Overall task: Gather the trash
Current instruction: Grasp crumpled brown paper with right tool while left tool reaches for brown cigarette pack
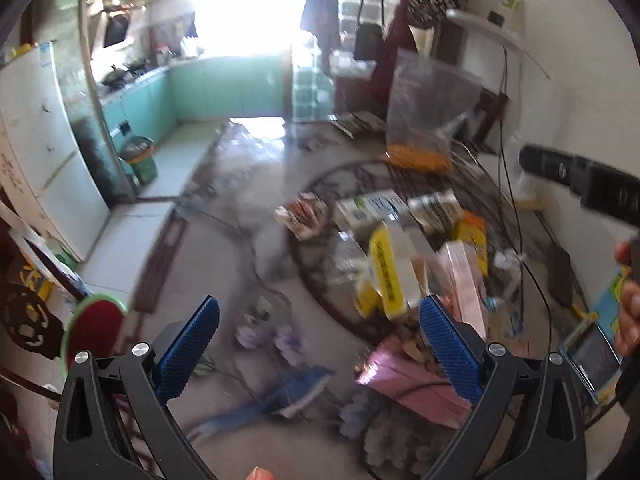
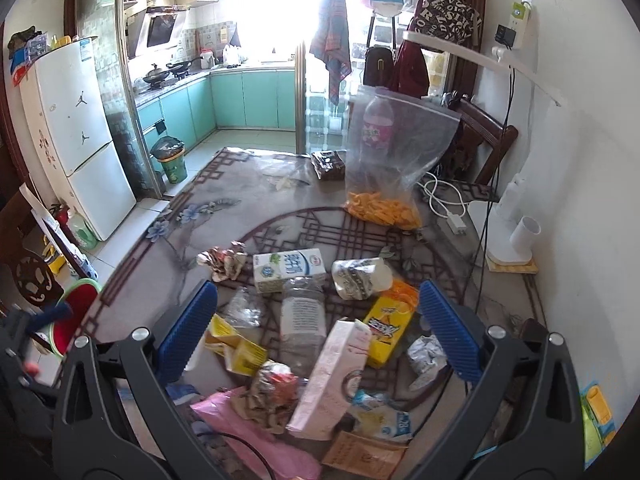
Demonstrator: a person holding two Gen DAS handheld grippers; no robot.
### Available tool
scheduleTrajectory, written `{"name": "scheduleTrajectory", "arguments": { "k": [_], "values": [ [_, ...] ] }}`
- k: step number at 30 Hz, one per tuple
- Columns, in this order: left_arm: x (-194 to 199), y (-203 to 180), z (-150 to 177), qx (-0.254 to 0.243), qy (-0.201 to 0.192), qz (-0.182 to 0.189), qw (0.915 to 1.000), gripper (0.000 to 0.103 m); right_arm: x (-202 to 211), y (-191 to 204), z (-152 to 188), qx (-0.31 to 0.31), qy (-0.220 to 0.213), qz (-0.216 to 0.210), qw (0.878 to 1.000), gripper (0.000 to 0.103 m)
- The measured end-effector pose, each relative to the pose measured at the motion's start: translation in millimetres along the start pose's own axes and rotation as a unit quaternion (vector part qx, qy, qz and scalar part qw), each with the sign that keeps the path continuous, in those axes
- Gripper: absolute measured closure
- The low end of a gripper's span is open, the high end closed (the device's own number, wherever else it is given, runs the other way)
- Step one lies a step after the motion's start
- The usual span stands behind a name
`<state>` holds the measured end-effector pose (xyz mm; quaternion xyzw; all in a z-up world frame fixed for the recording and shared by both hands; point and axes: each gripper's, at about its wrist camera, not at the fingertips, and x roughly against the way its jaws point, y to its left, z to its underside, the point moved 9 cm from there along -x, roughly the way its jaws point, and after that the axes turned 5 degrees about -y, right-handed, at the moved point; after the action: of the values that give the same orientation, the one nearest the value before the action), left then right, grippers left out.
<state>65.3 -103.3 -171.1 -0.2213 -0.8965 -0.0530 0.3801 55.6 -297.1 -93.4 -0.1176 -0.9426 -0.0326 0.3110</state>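
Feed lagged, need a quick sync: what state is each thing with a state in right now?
left claw: open, empty
right claw: open, empty
clear zip bag: upright, mouth open, orange pieces at bottom
white milk carton: lying flat
clear plastic jar: lying on its side
pink carton: tipped over

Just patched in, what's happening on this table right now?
A person holds two blue-padded grippers over a glass-topped table littered with trash. The right gripper is open and empty above a clear plastic jar, a pink carton and a yellow drink box. The left gripper is open too. A clear zip bag stands behind, holding a bottle.
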Motion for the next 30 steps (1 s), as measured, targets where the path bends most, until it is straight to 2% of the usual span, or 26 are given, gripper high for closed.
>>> {"name": "scheduleTrajectory", "arguments": {
  "k": [2,4,6,9,10,11,12,13,16,17,19,22,23,25,27,29,30],
  "values": [
    [-26,-17,31,0.005,0.044,0.038,0.9983,0.008,-7,-16,12,-0.02,0.019,-0.016,0.999,0.003],
    [-47,-25,54,0.009,0.085,0.057,0.9947,0.008,-9,-29,24,-0.049,0.041,-0.039,0.997,0.003],
    [-63,-33,71,0.036,0.12,0.084,0.9885,0.008,-5,-36,35,-0.066,0.058,-0.076,0.993,0.003],
    [-78,-37,82,0.083,0.158,0.119,0.9768,0.008,22,-40,49,-0.088,0.065,-0.181,0.977,0.003],
    [-82,-39,86,0.087,0.168,0.122,0.9743,0.008,36,-40,54,-0.105,0.072,-0.23,0.965,0.003],
    [-86,-42,89,0.084,0.176,0.123,0.973,0.008,49,-47,58,-0.127,0.072,-0.259,0.955,0.003],
    [-88,-44,92,0.083,0.182,0.125,0.9718,0.014,53,-52,59,-0.137,0.072,-0.259,0.954,0.003],
    [-92,-47,97,0.084,0.191,0.129,0.9695,0.029,55,-64,65,-0.148,0.079,-0.237,0.957,0.003],
    [-96,-51,105,0.101,0.208,0.139,0.9629,0.049,40,-87,86,-0.14,0.11,-0.137,0.974,0.003],
    [-95,-51,105,0.102,0.21,0.141,0.9621,0.057,36,-87,92,-0.142,0.116,-0.126,0.975,0.003],
    [-95,-49,107,0.104,0.209,0.15,0.9608,0.077,28,-77,99,-0.149,0.121,-0.135,0.972,0.003],
    [-82,-36,102,0.119,0.193,0.155,0.9616,0.09,11,-47,105,-0.117,0.135,-0.144,0.973,0.004],
    [-77,-31,99,0.121,0.184,0.151,0.9636,0.092,7,-35,107,-0.1,0.138,-0.152,0.973,0.007],
    [-63,-16,91,0.125,0.166,0.145,0.9674,0.097,-4,-2,110,-0.061,0.146,-0.173,0.972,0.022],
    [-51,-3,85,0.129,0.149,0.138,0.9705,0.099,-11,20,112,-0.045,0.155,-0.193,0.968,0.053],
    [-37,13,77,0.139,0.132,0.133,0.9724,0.101,-23,38,118,-0.044,0.171,-0.213,0.961,0.065],
    [-31,20,75,0.146,0.125,0.13,0.9728,0.101,-28,44,122,-0.043,0.179,-0.216,0.959,0.065]
  ]
}}
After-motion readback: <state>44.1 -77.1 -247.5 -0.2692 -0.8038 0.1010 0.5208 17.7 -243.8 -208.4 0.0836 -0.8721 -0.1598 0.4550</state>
